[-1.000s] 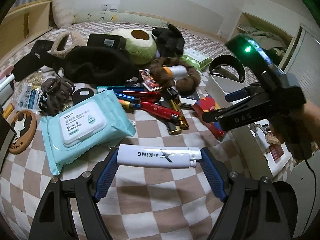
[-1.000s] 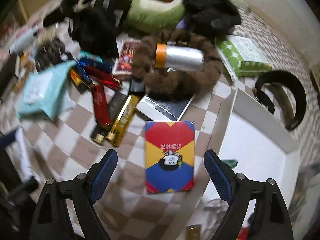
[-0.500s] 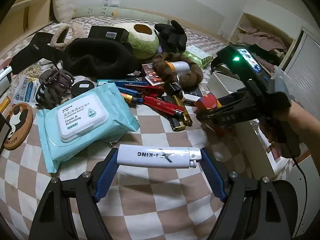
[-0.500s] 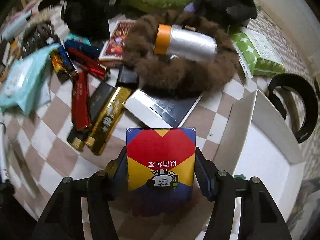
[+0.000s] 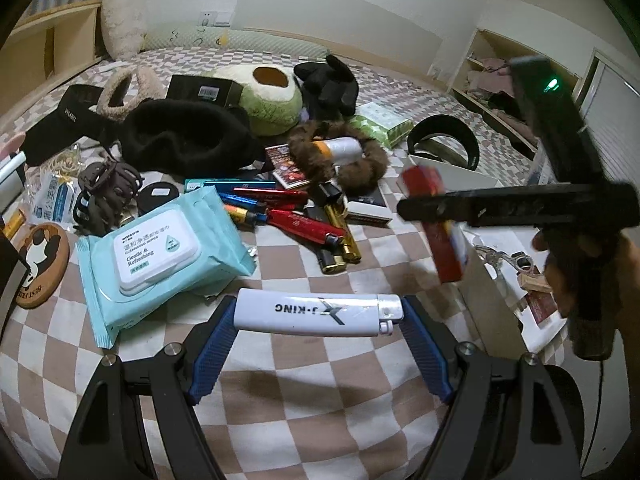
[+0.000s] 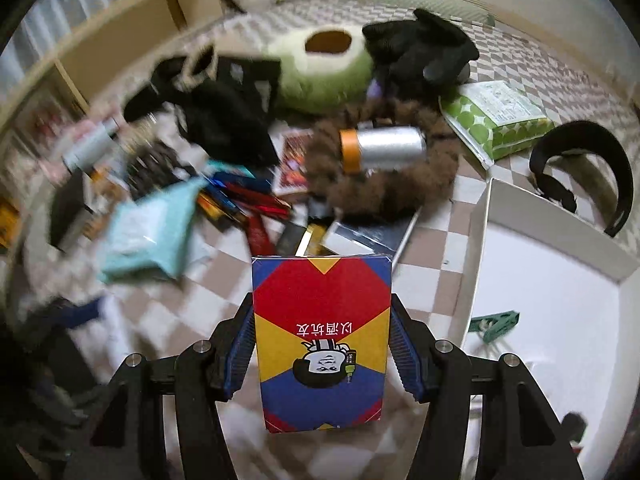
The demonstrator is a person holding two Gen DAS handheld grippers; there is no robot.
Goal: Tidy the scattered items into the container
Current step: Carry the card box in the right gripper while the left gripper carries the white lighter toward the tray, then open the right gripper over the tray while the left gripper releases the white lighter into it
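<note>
My left gripper (image 5: 318,320) is shut on a white J-KING lighter (image 5: 318,311), held crosswise over the checked bedspread. My right gripper (image 6: 322,354) is shut on a red, yellow and blue card box (image 6: 322,338), lifted off the bed beside the white container (image 6: 556,320). In the left wrist view the right gripper (image 5: 436,216) hangs at the right with the card box (image 5: 438,220) in it, above the container's near wall (image 5: 486,300). Scattered items lie behind: a teal wipes pack (image 5: 160,252), red and gold lighters (image 5: 304,224), a brown furry scrunchie (image 5: 340,156) around a silver tube (image 5: 340,148).
A black beanie (image 5: 184,140), avocado plush (image 5: 264,96), black gloves (image 5: 328,84), green tissue pack (image 5: 380,122), black headband (image 5: 444,140) and hair claw (image 5: 106,192) crowd the bed. A green clip (image 6: 498,324) lies in the container. A hand (image 5: 576,264) grips the right tool.
My right gripper came down around the card box, shut on it and lifted it off the bed toward the container. The left gripper stayed put with the lighter.
</note>
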